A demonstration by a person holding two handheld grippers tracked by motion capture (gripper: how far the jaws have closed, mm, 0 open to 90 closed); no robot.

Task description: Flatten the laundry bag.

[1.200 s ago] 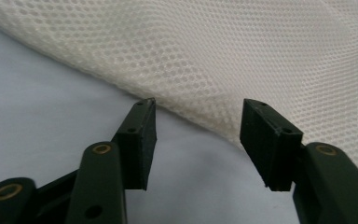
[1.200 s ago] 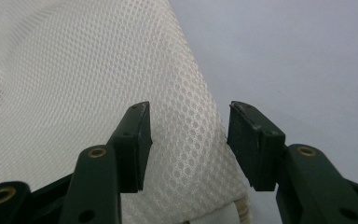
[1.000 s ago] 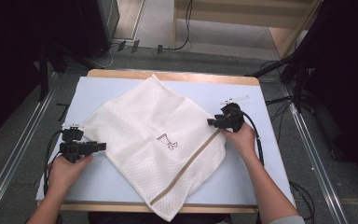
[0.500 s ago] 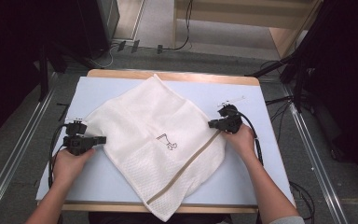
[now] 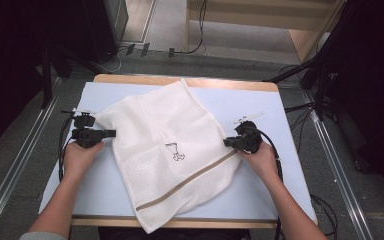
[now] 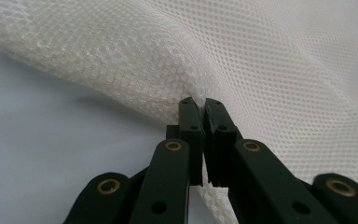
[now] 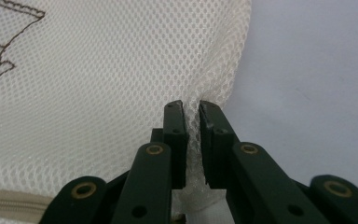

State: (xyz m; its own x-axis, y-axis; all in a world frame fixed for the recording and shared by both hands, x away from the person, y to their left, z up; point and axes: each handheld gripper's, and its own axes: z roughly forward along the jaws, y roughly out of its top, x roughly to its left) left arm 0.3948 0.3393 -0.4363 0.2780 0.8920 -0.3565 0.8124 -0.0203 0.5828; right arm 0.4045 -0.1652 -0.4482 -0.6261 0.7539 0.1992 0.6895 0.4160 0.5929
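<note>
A white mesh laundry bag (image 5: 170,150) with a beige zipper strip (image 5: 190,180) and a small brown embroidered figure (image 5: 174,151) lies spread as a diamond on the pale blue table (image 5: 290,170). My left gripper (image 5: 111,133) is shut on the bag's left corner; the left gripper view has the mesh (image 6: 270,65) pinched between the closed jaws of my left gripper (image 6: 201,103). At the bag's right corner my right gripper (image 5: 228,142) is shut on the edge; in the right gripper view, the netting (image 7: 98,84) runs between the nearly closed jaws of my right gripper (image 7: 192,108).
The table's wooden edge (image 5: 180,80) runs along the far side. Metal rails (image 5: 15,165) flank the table on the floor. Cables (image 5: 300,107) trail off to the right, and a wooden shelf unit (image 5: 300,30) stands beyond the table.
Both grippers have moved toward the person, dragging the bag with them; its near corner now hangs over the table's front edge. The grips are unchanged.
</note>
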